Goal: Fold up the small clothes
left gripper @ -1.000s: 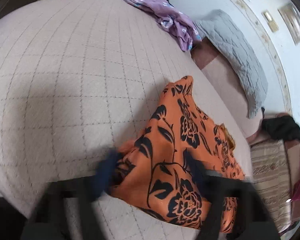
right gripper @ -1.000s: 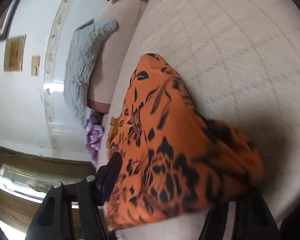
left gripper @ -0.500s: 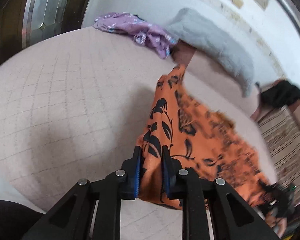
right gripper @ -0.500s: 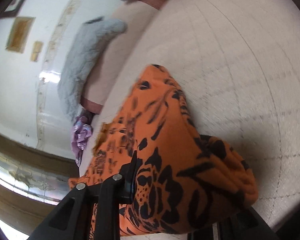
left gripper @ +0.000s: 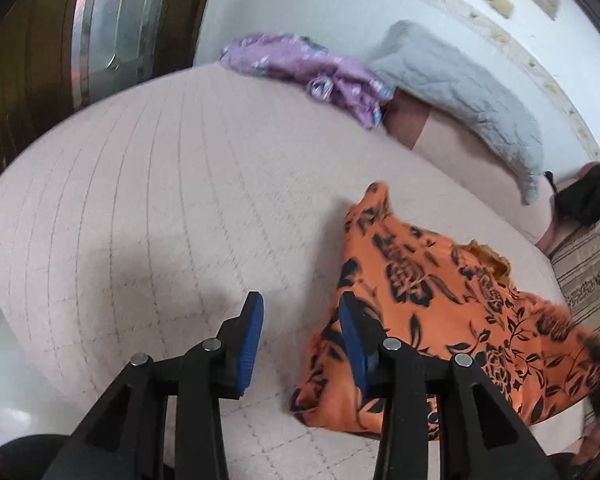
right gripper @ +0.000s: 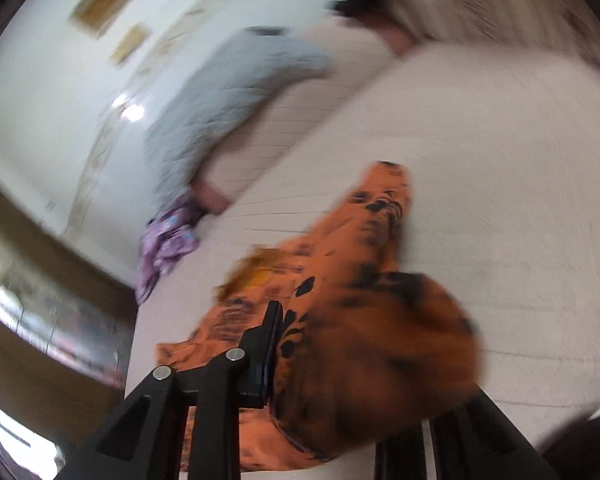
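An orange garment with black flowers (left gripper: 440, 312) lies on the pale quilted bed (left gripper: 160, 208), right of centre in the left wrist view. My left gripper (left gripper: 300, 340) is open and empty; its right finger (left gripper: 352, 344) touches the garment's left edge. In the blurred right wrist view the same garment (right gripper: 360, 320) bulges over the right gripper (right gripper: 364, 364). The left finger (right gripper: 266, 352) shows beside the cloth; the right finger is hidden under it, so I cannot tell whether it grips.
A purple garment (left gripper: 312, 72) lies at the bed's far edge beside a grey quilted pillow (left gripper: 468, 92). A black item (left gripper: 588, 196) and a striped cover (left gripper: 588, 268) are at the right. A wood-framed door (left gripper: 60, 40) stands at the left.
My left gripper opened and let go of the orange garment, which dropped flat onto the bed. The right gripper swung, its view now blurred, with cloth still over it.
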